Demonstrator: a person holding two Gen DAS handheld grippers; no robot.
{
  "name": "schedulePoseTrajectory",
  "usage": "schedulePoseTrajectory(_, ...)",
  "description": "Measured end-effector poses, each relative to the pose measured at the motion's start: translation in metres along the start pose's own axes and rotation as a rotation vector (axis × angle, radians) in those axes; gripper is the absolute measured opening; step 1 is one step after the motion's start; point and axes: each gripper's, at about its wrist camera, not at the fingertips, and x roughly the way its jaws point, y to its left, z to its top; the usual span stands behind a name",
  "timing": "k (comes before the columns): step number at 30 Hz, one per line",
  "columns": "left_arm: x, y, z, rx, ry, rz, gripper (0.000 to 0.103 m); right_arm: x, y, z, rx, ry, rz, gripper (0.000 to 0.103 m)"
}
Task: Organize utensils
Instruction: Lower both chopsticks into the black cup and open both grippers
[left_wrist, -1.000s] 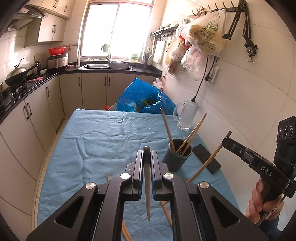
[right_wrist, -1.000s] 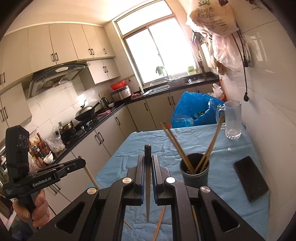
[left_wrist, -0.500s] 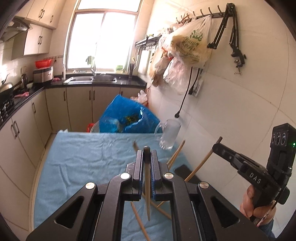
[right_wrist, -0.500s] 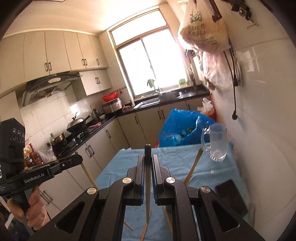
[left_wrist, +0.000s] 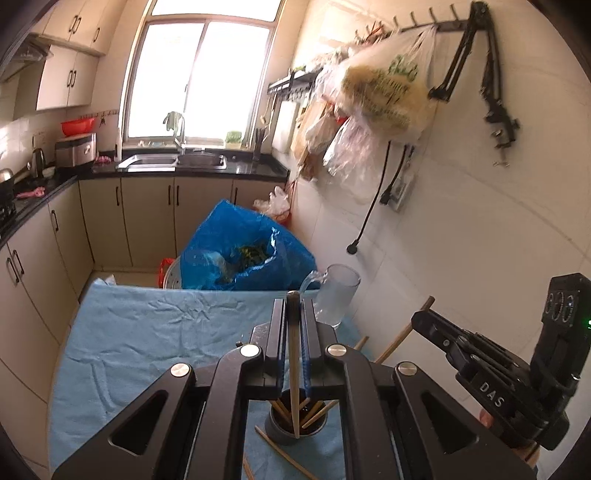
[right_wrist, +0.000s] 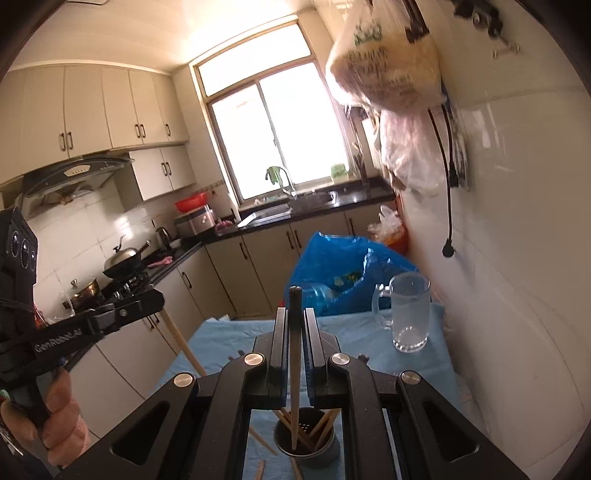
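Note:
My left gripper (left_wrist: 293, 306) is shut on a wooden chopstick (left_wrist: 294, 369) that hangs straight down. Its lower end lines up with the mouth of the dark grey cup (left_wrist: 280, 434), which holds several chopsticks. My right gripper (right_wrist: 294, 314) is shut on another chopstick (right_wrist: 294, 369), whose tip also points into the cup (right_wrist: 325, 452). Whether either tip is inside the rim I cannot tell. In the left wrist view the right gripper (left_wrist: 419, 317) comes in from the right, its chopstick (left_wrist: 402, 336) slanting down. In the right wrist view the left gripper (right_wrist: 157, 295) shows at the left.
Loose chopsticks (left_wrist: 280, 448) lie on the blue cloth (left_wrist: 147, 332) beside the cup. A glass mug (right_wrist: 410, 314) stands at the far right corner near the tiled wall. A blue bag (left_wrist: 240, 251) sits behind the table. Plastic bags (left_wrist: 380, 92) hang above.
Both grippers have moved forward and up with their chopsticks. The cup, earlier ahead and to the right, now sits directly under both sets of jaws.

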Motion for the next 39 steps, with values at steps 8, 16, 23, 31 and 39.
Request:
schedulePoseTrajectory(8,0.04,0.005,-0.012,-0.009,0.03,0.021,0.007,0.039,-0.022,-0.026,0.02,0.09,-0.013,0.008)
schedulePoseTrajectory(16,0.042,0.01,-0.016,-0.019,0.041,0.019,0.007,0.048,-0.026,-0.03,0.02,0.108,-0.008,0.008)
schedulePoseTrajectory(23,0.046,0.011,-0.028,-0.022,0.071,0.015,0.007,0.057,-0.021,-0.047,0.004,0.175,0.006,0.026)
schedulePoseTrajectory(31,0.021,0.023,-0.048,-0.049,0.055,0.007,0.043,0.014,-0.032,-0.047,0.066,0.107,0.015,0.074)
schedulePoseTrajectory(39,-0.027,0.053,-0.091,-0.108,0.004,0.025,0.08,-0.034,-0.056,-0.103,0.238,0.072,-0.036,0.099)
